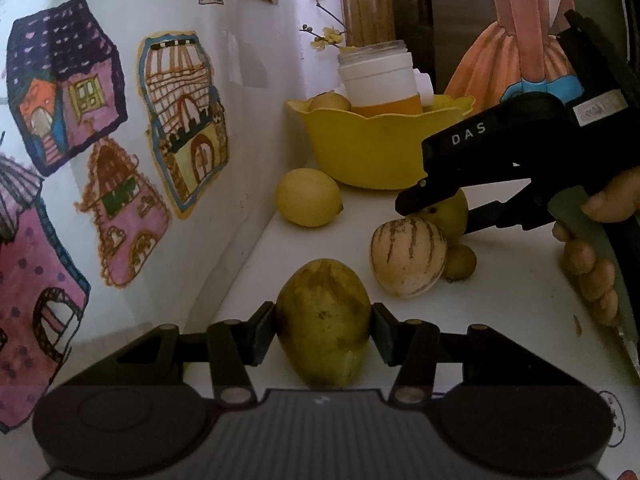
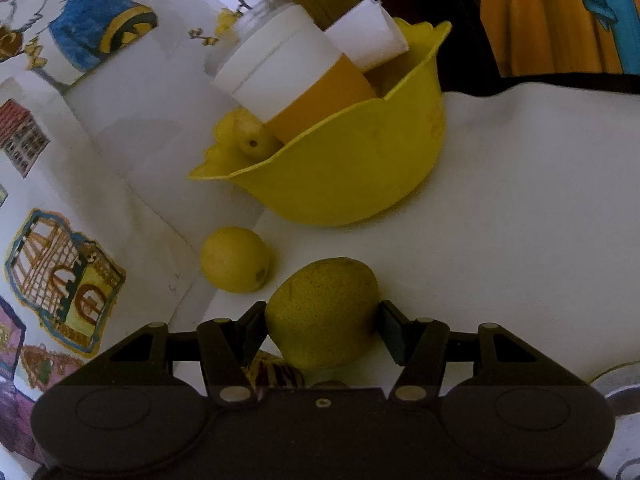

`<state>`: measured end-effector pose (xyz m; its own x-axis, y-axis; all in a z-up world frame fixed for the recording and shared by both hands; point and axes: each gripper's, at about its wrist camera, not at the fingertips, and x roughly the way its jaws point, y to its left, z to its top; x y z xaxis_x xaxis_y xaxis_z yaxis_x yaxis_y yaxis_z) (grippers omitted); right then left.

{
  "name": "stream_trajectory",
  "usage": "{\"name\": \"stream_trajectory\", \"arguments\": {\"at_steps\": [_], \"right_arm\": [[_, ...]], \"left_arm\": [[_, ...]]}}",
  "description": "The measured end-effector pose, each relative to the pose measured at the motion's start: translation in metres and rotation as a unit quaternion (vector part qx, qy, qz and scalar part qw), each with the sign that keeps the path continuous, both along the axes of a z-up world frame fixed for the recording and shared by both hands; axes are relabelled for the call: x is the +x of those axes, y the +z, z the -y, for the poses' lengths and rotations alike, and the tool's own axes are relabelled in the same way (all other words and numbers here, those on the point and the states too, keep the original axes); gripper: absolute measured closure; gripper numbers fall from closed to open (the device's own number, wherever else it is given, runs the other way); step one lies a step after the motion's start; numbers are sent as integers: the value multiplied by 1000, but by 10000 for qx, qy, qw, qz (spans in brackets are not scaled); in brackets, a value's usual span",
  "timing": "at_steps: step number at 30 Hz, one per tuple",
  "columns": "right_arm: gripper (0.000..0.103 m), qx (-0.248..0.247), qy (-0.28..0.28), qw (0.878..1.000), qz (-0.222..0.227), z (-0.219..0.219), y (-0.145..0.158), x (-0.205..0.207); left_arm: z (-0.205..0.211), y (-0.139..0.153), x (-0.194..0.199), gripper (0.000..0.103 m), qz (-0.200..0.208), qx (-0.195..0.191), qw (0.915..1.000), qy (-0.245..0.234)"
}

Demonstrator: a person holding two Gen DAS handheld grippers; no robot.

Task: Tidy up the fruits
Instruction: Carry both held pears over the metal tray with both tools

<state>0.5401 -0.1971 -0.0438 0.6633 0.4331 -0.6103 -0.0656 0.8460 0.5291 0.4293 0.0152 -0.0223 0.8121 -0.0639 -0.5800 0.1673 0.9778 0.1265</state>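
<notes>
My left gripper (image 1: 323, 330) is shut on a yellow-green mango (image 1: 323, 320) that rests on the white table. My right gripper (image 2: 322, 326) is shut on a speckled green pear (image 2: 324, 308); in the left wrist view the right gripper (image 1: 416, 200) covers most of that pear (image 1: 450, 212). A striped cream melon (image 1: 408, 258) and a small green fruit (image 1: 460, 262) lie beside the pear. A lemon (image 1: 308, 198) (image 2: 236, 260) lies by the wall. The yellow bowl (image 1: 372, 148) (image 2: 344, 176) holds a small fruit (image 2: 254, 142) and bottles.
An orange bottle with a white cap (image 2: 292, 84) and a second white-capped one (image 2: 368, 36) lean in the bowl. A wall with house drawings (image 1: 120, 128) closes the left side. A glass jar with flower twigs (image 1: 372, 46) stands behind the bowl. White tabletop (image 2: 520, 200) extends right.
</notes>
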Motion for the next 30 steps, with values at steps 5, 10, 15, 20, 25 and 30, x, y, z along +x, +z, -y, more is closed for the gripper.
{"name": "stream_trajectory", "arguments": {"at_steps": [5,10,15,20,25,30], "right_arm": [[42,28,64,9999,141,0,4,-7],[42,32,107,9996,258,3,11,-16],[42,164,113,9991,365,16,20,-30],[42,175,190,9985,482,27,34,-47],[42,216,281,9976,600,41,52,-71],[42,308,316,9966,693,65,66,-104]], "left_arm": [[-1,0,-5,48,20,-94,10000,3],[1,2,-12,48,-6,-216,9998,-12],[3,9,-24,48,57,-368,9993,-38],[10,19,-37,48,107,-473,9987,-178],[20,31,-53,48,164,-559,9979,-294],[33,42,-75,48,218,-660,9965,-456]]}}
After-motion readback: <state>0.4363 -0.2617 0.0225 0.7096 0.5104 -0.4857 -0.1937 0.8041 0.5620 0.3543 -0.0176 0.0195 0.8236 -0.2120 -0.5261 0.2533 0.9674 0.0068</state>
